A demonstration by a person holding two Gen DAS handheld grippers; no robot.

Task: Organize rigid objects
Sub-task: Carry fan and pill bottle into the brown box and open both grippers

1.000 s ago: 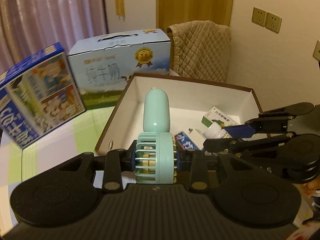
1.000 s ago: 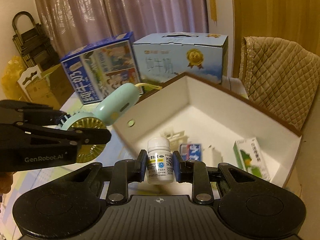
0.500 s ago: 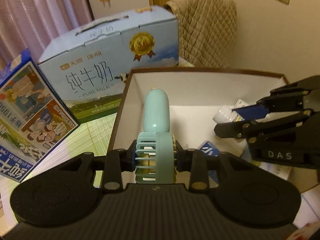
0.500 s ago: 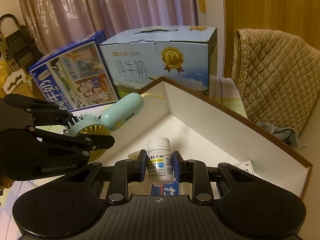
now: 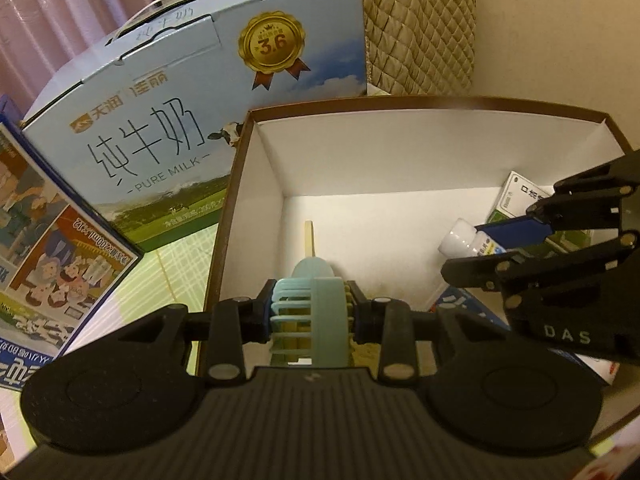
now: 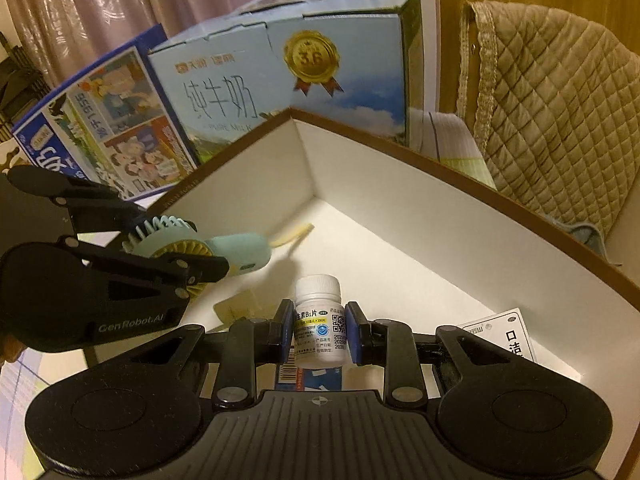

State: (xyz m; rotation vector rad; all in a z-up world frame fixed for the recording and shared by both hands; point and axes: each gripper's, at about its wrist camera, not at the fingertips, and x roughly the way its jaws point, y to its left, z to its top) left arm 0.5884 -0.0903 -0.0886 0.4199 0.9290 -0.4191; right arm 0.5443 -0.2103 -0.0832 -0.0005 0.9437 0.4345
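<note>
Mint handheld fan (image 5: pixel 310 312) clamped in left tool (image 5: pixel 310 316), white pill bottle (image 6: pixel 319 322) clamped in right tool (image 6: pixel 319 332)

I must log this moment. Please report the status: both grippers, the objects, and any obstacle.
Left gripper shut on mint fan. Right gripper shut on white pill bottle. Both over white box. Small cartons already inside.

The right hand-held gripper (image 6: pixel 318 334) clamps a white pill bottle (image 6: pixel 319 324) over the open white box (image 6: pixel 400 216); left hand-held gripper (image 6: pixel 176 248) grips a mint fan (image 6: pixel 224 252).

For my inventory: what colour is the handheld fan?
Mint green handheld fan with a cream strap, clearest in the right wrist view.
</note>
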